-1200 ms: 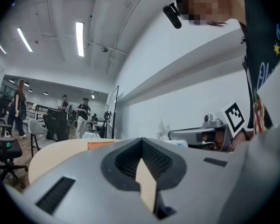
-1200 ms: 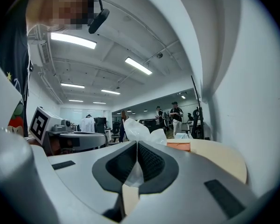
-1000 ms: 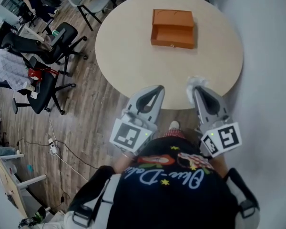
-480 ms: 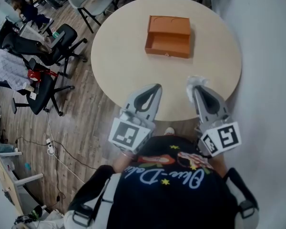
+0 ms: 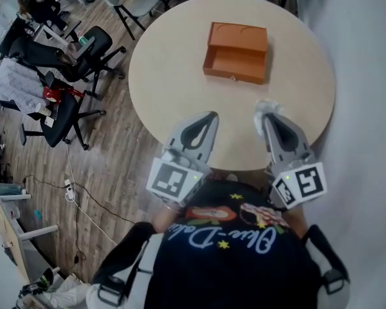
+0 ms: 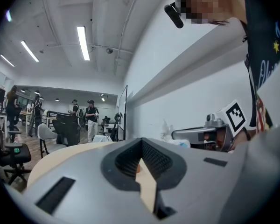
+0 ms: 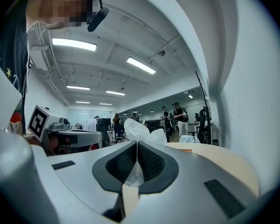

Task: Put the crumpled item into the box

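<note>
crumpled item (image 7: 137,129) half hidden between fingers (image 7: 154,164), distant people (image 7: 177,115) too small

Orange box (image 5: 237,51), white crumpled item (image 5: 265,110), beige table (image 5: 174,63)

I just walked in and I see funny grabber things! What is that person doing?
A person stands at a round table with a gripper in each hand. The right gripper is shut on a crumpled white item, holding it above the table's near edge. The left gripper is shut with nothing in it, beside the right one. An open orange box sits farther across the table, and the crumpled white item is not in it yet.
</note>
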Tool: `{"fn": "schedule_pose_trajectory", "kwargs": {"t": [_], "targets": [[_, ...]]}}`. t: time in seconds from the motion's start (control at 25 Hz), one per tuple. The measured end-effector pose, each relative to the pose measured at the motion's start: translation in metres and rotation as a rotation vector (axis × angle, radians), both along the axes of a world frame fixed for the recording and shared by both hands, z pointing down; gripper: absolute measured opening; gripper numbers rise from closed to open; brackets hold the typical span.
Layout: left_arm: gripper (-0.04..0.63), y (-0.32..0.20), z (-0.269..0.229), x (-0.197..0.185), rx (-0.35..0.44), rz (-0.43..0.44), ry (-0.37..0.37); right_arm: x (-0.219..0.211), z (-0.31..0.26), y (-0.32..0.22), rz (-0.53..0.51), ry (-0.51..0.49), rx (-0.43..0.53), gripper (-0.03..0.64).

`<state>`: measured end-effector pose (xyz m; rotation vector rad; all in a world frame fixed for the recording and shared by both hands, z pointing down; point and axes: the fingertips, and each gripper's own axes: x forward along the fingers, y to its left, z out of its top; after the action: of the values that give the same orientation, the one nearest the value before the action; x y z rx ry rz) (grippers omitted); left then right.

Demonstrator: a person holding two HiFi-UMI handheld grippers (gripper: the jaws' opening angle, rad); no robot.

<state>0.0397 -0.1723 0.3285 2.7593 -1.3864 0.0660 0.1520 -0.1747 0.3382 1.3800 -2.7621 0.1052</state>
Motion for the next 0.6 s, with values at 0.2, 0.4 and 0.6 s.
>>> {"fn": "schedule_pose_trajectory", "kwargs": {"t": [0.2, 0.4, 0.6], "targets": [[-0.008, -0.029, 0.004, -0.013, -0.002, -0.01, 0.002, -0.007, 0.006, -0.027, 0.003, 0.013, -0.001, 0.005], [-0.008, -0.063, 0.003, -0.018, -0.001, 0.014, -0.005, -0.013, 0.002, -0.059, 0.026, 0.022, 0.002, 0.005], [-0.008, -0.091, 0.009, -0.023, -0.022, 0.033, -0.014, -0.02, 0.006, -0.089, 0.036, 0.043, -0.01, 0.005]]}}
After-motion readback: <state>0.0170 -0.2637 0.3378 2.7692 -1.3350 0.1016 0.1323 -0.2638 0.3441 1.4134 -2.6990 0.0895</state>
